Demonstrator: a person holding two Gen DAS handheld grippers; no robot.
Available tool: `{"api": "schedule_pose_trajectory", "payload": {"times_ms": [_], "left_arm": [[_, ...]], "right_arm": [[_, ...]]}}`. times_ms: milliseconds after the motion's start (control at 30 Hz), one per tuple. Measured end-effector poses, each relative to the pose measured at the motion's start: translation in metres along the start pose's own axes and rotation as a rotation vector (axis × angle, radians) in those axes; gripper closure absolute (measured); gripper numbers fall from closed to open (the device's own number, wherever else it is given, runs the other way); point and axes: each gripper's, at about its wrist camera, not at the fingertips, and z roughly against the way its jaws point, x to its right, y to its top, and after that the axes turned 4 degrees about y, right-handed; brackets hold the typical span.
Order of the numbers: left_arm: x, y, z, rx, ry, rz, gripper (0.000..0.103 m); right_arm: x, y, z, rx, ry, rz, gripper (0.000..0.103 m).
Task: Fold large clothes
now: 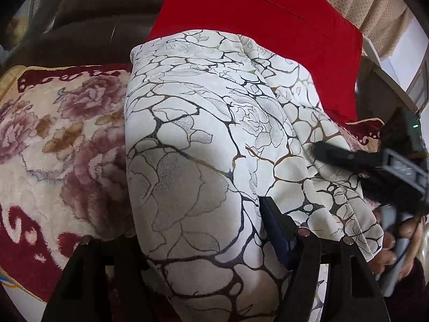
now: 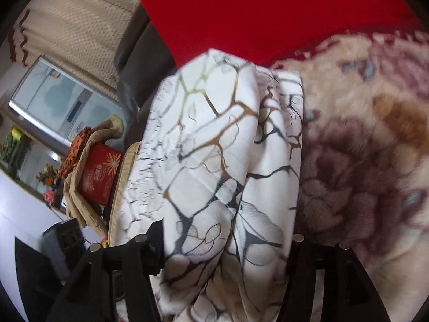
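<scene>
Floral blanket (image 1: pixel 53 134) and red cushion (image 1: pixel 254 13) flank white garment (image 1: pixel 201 134), both jaws pinching it

Both wrist views close above the shared garment (image 1: pixel 203 139), opposite sides.

Soft, even daylight fills both views, with no hard glare. In the left wrist view the white patterned garment (image 1: pixel 203 139) is sharp, shaded grey just ahead of the left hand-held gripper (image 1: pixel 193 244), while the right hand-held gripper (image 1: pixel 375 166) beyond it smears with motion blur. The right wrist view is softer throughout: the floral blanket (image 2: pixel 362 147) beside the right hand-held gripper (image 2: pixel 219 241) is streaked, and the garment's left edge is doubled. Fisheye bending curves everything outward, and black vignette fills the corners.
</scene>
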Motion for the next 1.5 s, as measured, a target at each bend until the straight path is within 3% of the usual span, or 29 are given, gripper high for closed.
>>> {"api": "schedule_pose_trajectory", "payload": {"times_ms": [167,233,400,433,500,533,633,733,867,1000,1200,1267,1367,1433,1500], "left_arm": [[-0.003,0.001,0.002,-0.010,0.002,0.010,0.032],[-0.002,0.001,0.001,-0.012,0.008,0.003,0.032],[-0.001,0.001,0.002,-0.013,0.014,0.005,0.032],[-0.001,0.001,0.002,-0.013,0.014,0.005,0.032],[-0.001,0.001,0.003,-0.013,0.014,0.006,0.032],[-0.002,0.001,0.003,-0.013,0.013,0.007,0.032],[-0.002,0.001,0.002,-0.014,0.009,0.007,0.031],[-0.002,0.001,-0.001,-0.022,0.016,-0.012,0.029],[-0.003,0.000,-0.003,-0.021,0.008,-0.010,0.028],[-0.005,0.000,0.000,-0.019,-0.003,0.008,0.028],[-0.012,-0.006,0.027,0.020,-0.033,0.040,0.029],[-0.012,-0.010,0.042,0.067,-0.001,0.019,0.029],[-0.002,-0.019,0.060,0.149,0.123,-0.076,0.029],[0.004,-0.026,0.058,0.155,0.182,-0.139,0.029],[0.005,-0.033,0.045,0.131,0.213,-0.165,0.028]], "right_arm": [[-0.030,0.013,0.029,0.013,-0.166,0.118,0.036],[-0.041,0.021,0.043,0.077,-0.222,0.160,0.036],[-0.086,0.050,0.051,0.179,-0.177,0.303,0.038],[-0.093,0.058,0.043,0.167,-0.173,0.319,0.039],[-0.102,0.071,0.020,0.132,-0.197,0.346,0.056],[-0.100,0.080,0.003,0.093,-0.206,0.338,0.060],[-0.077,0.095,-0.042,0.000,-0.276,0.271,0.060],[-0.024,0.102,-0.094,-0.151,-0.339,0.098,0.061],[-0.006,0.104,-0.089,-0.137,-0.283,0.046,0.062],[-0.026,0.092,-0.062,-0.102,-0.328,0.104,0.060],[-0.077,0.038,0.010,-0.013,-0.228,0.268,0.059],[-0.091,0.019,0.022,-0.014,-0.197,0.306,0.059],[-0.099,-0.014,0.033,-0.021,-0.208,0.344,0.060],[-0.092,-0.032,0.028,-0.037,-0.266,0.366,0.061],[-0.068,-0.041,0.011,-0.093,-0.310,0.312,0.065]]}}
